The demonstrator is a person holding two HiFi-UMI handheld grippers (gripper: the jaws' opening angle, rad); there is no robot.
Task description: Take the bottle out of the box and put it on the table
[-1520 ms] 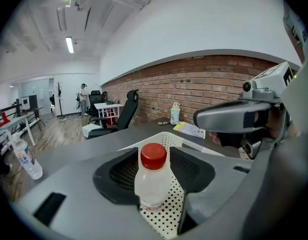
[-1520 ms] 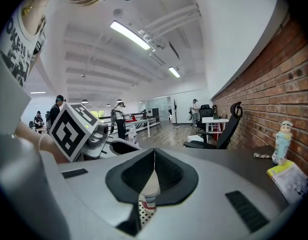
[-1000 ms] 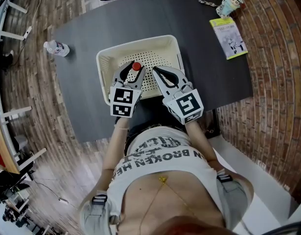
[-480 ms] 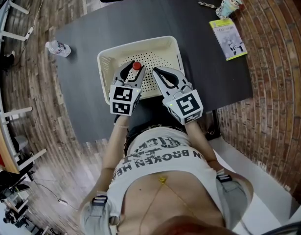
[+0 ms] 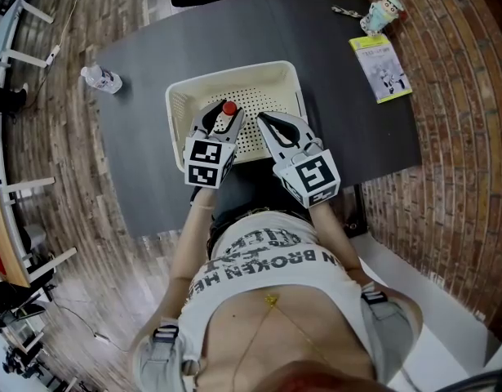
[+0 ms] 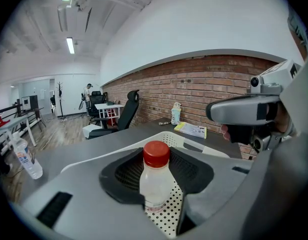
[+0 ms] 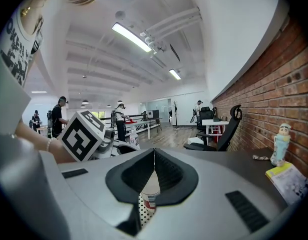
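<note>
My left claw (image 5: 221, 119) stands wide open with the bottle (image 6: 155, 184) upright between its jaws. As far as I can tell from my own view, there is a gap on each side and neither pad presses on it yet. My right claw (image 5: 264, 121) is closed, tips together and holding nothing, just beside the left one over the near part of the box (image 5: 234, 70).

The bottle stands on the perforated floor of the box, close to the near wall, red cap up. It looks like a small, smooth plastic one, so I judge it light, a bit slippery and round enough to twist if I pinch it off-centre. The wall may give under a hard squeeze. I would take it on the body below the cap, squarely across the middle.

The box rim stands all round, so the bottle has to rise clear of it before going sideways. The table (image 5: 332, 96) is bare on both sides of the box. A second bottle (image 5: 99, 78) lies well off at the left edge, and a booklet (image 5: 381, 65) and a figurine (image 5: 384, 11) sit in the far right corner.
</note>
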